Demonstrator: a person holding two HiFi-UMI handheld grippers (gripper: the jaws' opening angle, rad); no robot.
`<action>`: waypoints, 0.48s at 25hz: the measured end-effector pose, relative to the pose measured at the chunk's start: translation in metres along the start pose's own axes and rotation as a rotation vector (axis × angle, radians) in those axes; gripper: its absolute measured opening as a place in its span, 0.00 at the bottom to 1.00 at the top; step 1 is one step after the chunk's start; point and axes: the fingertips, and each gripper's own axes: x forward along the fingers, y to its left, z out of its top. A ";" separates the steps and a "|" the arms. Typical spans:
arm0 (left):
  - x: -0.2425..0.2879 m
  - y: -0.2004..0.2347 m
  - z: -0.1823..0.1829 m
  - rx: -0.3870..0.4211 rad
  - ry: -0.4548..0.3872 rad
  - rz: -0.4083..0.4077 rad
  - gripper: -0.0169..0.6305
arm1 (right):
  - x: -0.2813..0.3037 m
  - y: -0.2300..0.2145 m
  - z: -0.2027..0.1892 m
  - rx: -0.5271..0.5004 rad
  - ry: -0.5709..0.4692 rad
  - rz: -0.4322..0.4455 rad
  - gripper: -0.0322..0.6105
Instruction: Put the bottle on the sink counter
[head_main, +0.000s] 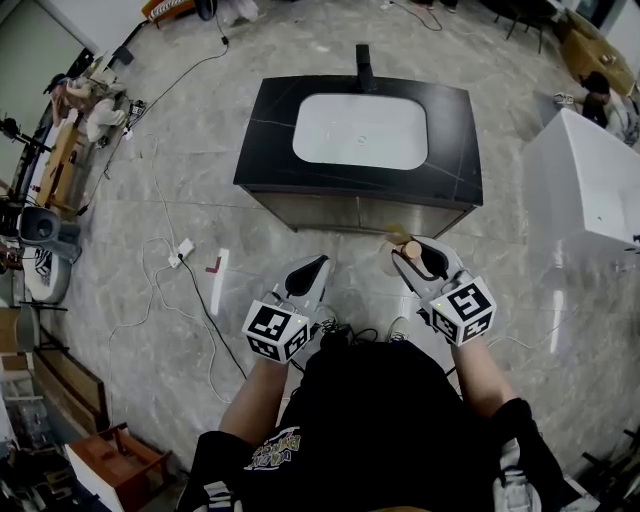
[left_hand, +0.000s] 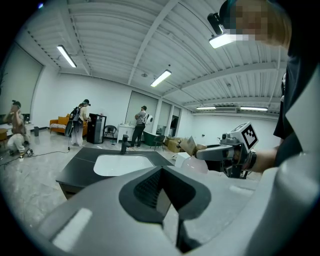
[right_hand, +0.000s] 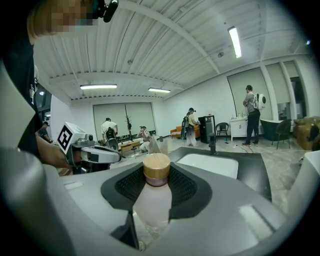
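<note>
Right tool pinches one bottle; left tool pressed together, empty; one sink counter ahead

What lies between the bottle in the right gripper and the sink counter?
Nothing stands there. In the head view, only a bare strip of floor separates the bottle, held in the right gripper, from the sink counter.

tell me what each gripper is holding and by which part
The right gripper holds the bottle by its body, just below the wooden cap. The left gripper holds nothing; its jaws are together.
</note>
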 end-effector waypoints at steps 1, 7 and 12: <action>-0.001 0.002 0.000 -0.002 0.000 0.001 0.03 | 0.002 0.001 0.000 0.000 0.001 0.000 0.31; -0.011 0.019 -0.003 -0.017 -0.005 0.008 0.03 | 0.018 0.010 0.002 0.006 0.008 -0.001 0.31; -0.020 0.036 -0.005 -0.034 -0.014 0.013 0.03 | 0.033 0.019 0.005 0.004 0.019 0.002 0.31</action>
